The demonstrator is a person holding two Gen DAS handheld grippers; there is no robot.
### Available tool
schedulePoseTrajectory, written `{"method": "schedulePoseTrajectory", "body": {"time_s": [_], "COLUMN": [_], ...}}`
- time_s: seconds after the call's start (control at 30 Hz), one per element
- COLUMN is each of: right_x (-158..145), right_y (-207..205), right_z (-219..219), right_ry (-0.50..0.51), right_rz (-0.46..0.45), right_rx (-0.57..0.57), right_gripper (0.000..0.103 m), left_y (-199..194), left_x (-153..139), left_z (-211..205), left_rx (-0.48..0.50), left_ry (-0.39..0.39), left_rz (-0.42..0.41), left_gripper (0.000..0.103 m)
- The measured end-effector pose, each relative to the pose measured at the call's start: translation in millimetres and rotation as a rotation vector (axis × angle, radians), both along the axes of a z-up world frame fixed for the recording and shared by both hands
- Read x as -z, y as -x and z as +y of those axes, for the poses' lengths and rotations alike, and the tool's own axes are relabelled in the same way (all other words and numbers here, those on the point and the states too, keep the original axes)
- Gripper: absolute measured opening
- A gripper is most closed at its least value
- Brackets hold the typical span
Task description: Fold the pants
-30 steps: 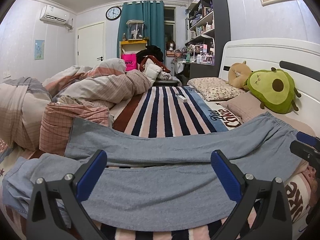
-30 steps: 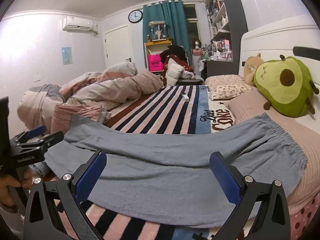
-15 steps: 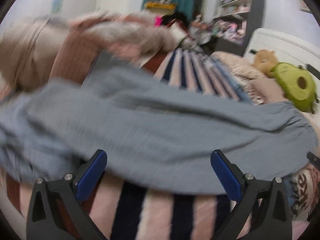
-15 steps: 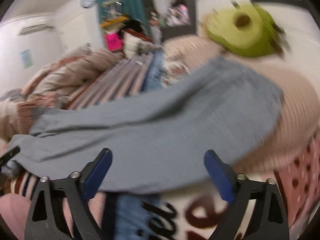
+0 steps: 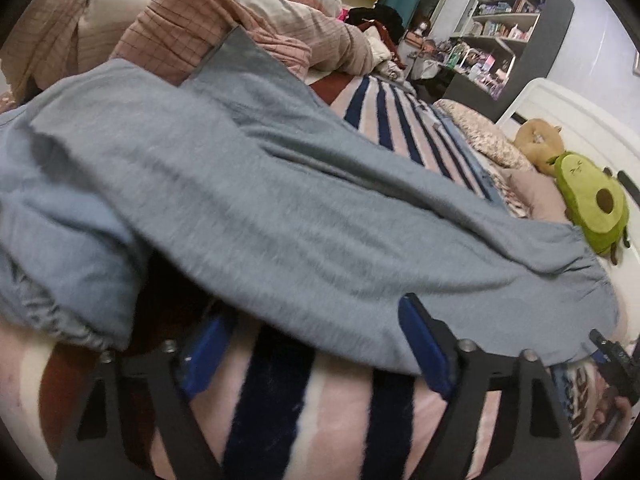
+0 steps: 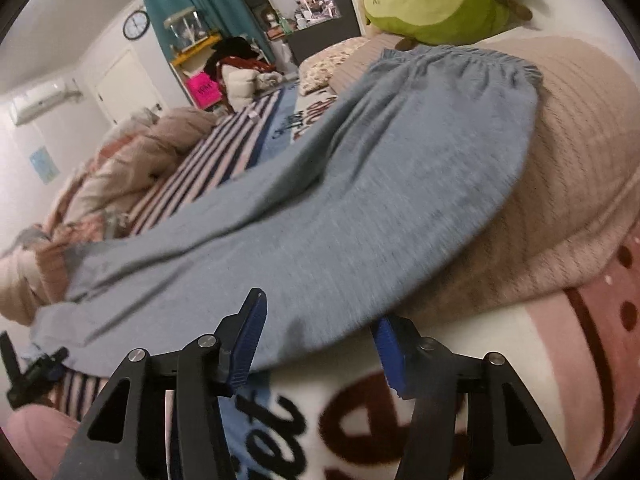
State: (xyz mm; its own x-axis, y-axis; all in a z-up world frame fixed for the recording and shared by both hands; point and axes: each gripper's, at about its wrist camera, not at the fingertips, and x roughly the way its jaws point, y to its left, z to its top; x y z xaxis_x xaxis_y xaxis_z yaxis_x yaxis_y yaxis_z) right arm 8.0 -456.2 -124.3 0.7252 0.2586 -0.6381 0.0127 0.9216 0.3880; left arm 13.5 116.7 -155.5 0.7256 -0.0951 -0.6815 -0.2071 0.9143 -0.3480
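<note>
Nearby, pants point(image 5: 304, 216) edge, unobstructed.

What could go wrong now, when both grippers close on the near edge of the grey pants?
1. The left gripper and right gripper are closing low against the striped blanket; they may pinch it together with the grey pants.
2. The leg end lies bunched, so the fold may come out uneven.

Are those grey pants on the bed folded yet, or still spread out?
Spread out. The grey pants lie at full length across the bed, waistband on the beige pillow, both legs stretching away side by side.
</note>
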Motion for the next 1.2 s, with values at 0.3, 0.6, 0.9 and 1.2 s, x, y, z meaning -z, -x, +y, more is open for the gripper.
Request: {"method": "schedulePoseTrajectory", "body": {"time_s": [0.3, 0.6, 0.9, 1.2], "right_x": [-4.9, -26.7, -50.0, -88.5], "right_y": [-32.1, -21.6, -3.2, -47.5], "right_z": [11.8, 13.8, 16.3, 24.4], "right_ry": [0.03, 0.058, 0.066, 0.094], "right_rz": [-0.005, -0.073, -0.115, -0.193], "right_rx": [0.039, 0.053, 0.032, -0.069], "right_gripper": [0.01, 0.001, 0.0, 0.0], "left_y": [-25.7, -10.4, 1.9, -35.3], "left_x": [0.2, -28.3, -55.7, -91.7], "left_z": [3.7, 7.9, 1.8, 8.8], "left_rx": [-0.037, -0.037, -0.012, 0.026], "left_ry": [0.002, -0.066, -0.141, -0.162], "left_rz": [-0.003, -0.092, -0.12, -0.156], "left_gripper": [0.018, 0.002, 0.001, 0.001]}}
